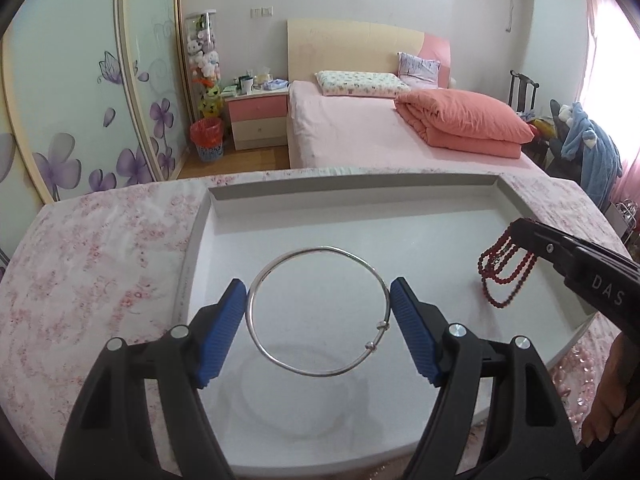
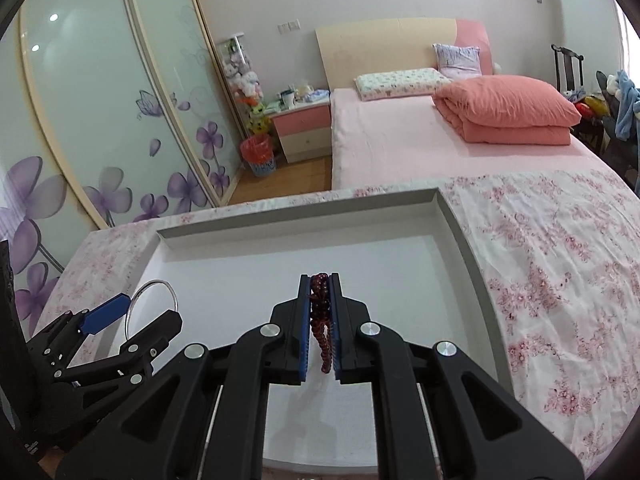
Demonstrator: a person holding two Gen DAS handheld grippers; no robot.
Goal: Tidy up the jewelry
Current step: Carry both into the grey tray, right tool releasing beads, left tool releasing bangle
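Tray [image 1: 202,240] on floral cloth [image 1: 100,264], bare inside. Left gripper [image 1: 318,312] wide, clamping bangle [image 1: 280,268]; right gripper [image 2: 320,320] nearly closed, pinching red beads [image 2: 320,328].

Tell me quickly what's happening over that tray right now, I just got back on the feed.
A person is sorting jewelry with a handheld gripper in each hand. The left gripper holds a silver bangle across its wide-set jaws, above the white tray. The right gripper is shut on a string of dark red beads, whose loops hang down over the tray's right side. Both pieces appear lifted clear of the tray floor, and nothing else lies in the tray.
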